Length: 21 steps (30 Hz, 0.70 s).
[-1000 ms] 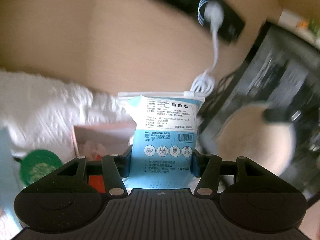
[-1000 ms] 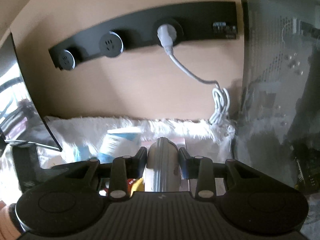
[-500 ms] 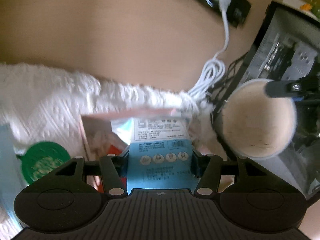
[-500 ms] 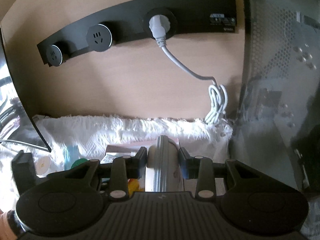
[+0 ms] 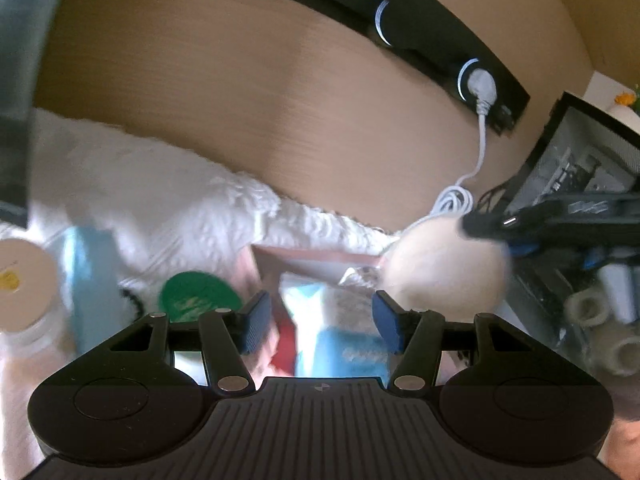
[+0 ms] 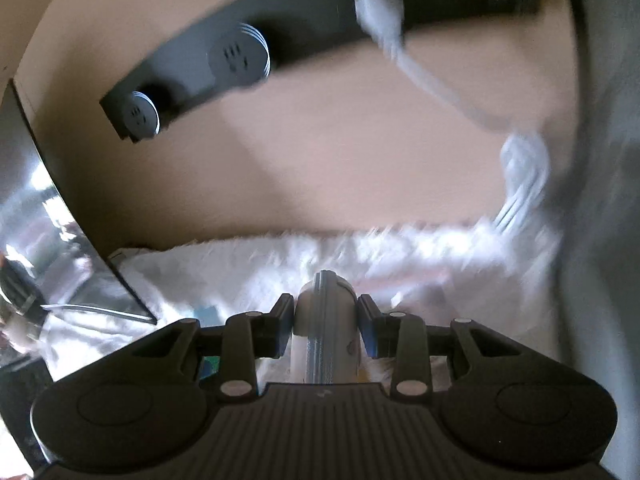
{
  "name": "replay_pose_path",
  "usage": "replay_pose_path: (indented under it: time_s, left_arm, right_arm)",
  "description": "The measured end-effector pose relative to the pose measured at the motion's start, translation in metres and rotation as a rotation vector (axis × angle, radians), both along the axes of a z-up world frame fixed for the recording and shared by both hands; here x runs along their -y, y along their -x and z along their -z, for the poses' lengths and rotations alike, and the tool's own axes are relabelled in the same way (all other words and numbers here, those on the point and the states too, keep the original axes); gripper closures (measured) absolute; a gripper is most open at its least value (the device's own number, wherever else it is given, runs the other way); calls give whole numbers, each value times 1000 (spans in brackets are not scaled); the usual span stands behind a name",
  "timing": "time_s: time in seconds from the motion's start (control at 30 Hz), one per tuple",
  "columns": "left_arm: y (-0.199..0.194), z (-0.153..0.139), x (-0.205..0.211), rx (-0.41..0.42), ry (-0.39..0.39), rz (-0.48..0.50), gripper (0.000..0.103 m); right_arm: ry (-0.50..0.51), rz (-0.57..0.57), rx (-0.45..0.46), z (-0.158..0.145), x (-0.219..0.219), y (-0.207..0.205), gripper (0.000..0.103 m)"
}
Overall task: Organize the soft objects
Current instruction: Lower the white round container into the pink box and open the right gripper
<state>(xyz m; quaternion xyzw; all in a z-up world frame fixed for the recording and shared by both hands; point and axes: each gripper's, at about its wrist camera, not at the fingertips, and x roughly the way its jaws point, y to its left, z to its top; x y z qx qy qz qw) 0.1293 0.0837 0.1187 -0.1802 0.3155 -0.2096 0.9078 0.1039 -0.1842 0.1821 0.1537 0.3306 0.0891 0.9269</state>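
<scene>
The left gripper (image 5: 320, 324) stands wide open and empty; the blue-and-white mask packet (image 5: 340, 332) lies below it on the white fluffy mat (image 5: 160, 200), touching neither pad. At two o'clock, the right gripper (image 6: 325, 328) clamps a round cream cushion (image 5: 444, 268), seen edge-on between its pads. A green lid (image 5: 198, 296) sits at ten o'clock.

Motion blur smears the white cable (image 6: 520, 176); the round jar (image 5: 18, 280) is edge-cropped.
</scene>
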Motion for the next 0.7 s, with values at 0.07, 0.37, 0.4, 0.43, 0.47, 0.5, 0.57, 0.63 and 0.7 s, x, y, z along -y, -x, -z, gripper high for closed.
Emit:
replay_pose_path:
  time_s: [0.07,0.37,0.4,0.43,0.47,0.5,0.57,0.63,0.7]
  left_arm:
    - [9,1,-11,-21,8,-14,42]
    - [35,16,-20,-118,30,28,47]
    - [34,16,-15,-116,30,41,50]
    - [31,16,-10,-113,25,55,56]
    - [28,16,-4,-109,17,67,59]
    - [25,16,3,-106,7,75,66]
    - [16,18,16,-107,-5,84,77]
    - [7,22,27,-116,-2,92,80]
    - [-1,26,34,-115,-4,96,80]
  right_arm:
    - [-64,-24,-36,22,1,-12,68]
    - [83,74,-43,55,11,-26,62]
    - [64,76,-43,50,17,-22,62]
    - [59,84,-38,44,20,-17,62]
    - [65,92,-27,38,20,-10,65]
    - [71,95,-14,29,20,-3,66]
    - [83,97,10,12,18,12,66]
    - [133,117,28,-2,14,24,66]
    - [190,167,22,-10,13,31,66]
